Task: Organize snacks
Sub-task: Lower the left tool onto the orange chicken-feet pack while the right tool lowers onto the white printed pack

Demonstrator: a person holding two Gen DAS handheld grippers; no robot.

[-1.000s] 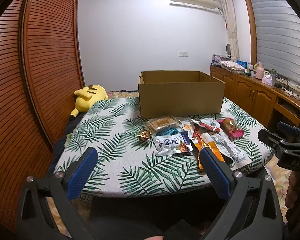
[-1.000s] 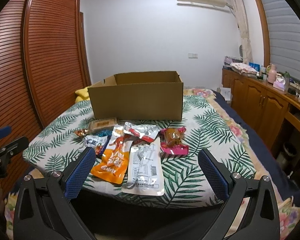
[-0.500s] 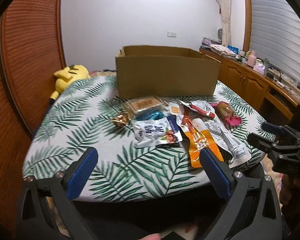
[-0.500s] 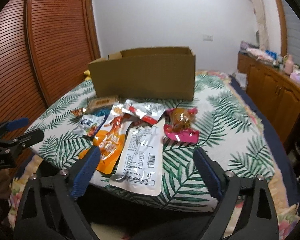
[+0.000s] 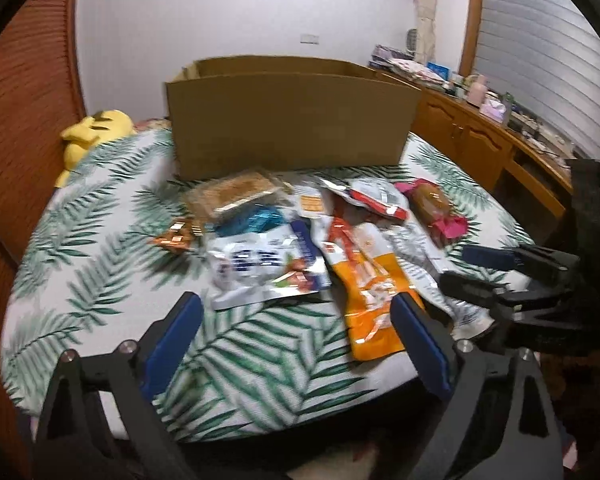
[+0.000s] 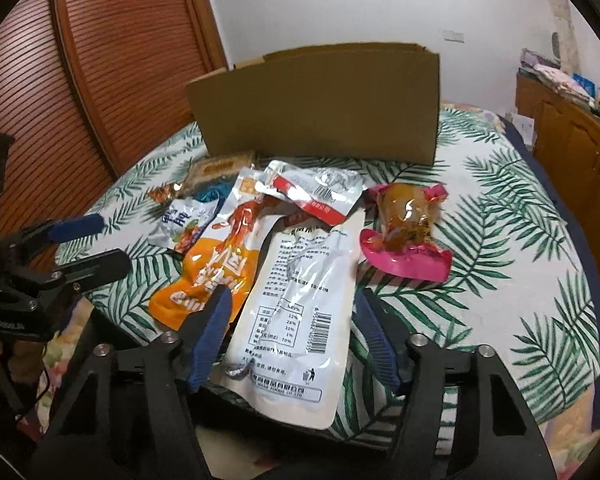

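Observation:
Several snack packets lie in front of an open cardboard box point(image 5: 292, 128) point(image 6: 320, 108) on a palm-leaf cloth point(image 5: 100, 280). My right gripper point(image 6: 292, 300) hangs low over the near edge, its jaws closing either side of a long white packet point(image 6: 300, 304); the pads are not pressing on it. Left of that packet lies an orange packet point(image 6: 212, 268) point(image 5: 368, 280), and to its right a pink-wrapped snack point(image 6: 408, 232). My left gripper point(image 5: 296, 308) is open with its jaws closing on nothing, just short of a white-and-blue packet point(image 5: 260, 268).
A clear tray of biscuits point(image 5: 236, 192), a teal wrapper point(image 5: 256, 218) and a small orange sweet point(image 5: 176, 236) lie near the box. A yellow plush toy point(image 5: 92, 132) sits at the far left. Slatted wooden doors point(image 6: 100, 60) stand left, wooden cabinets point(image 5: 480, 140) right.
Both grippers have come forward and down toward the snacks and tilted downward. The right jaws have narrowed around the white packet; the left jaws have narrowed slightly.

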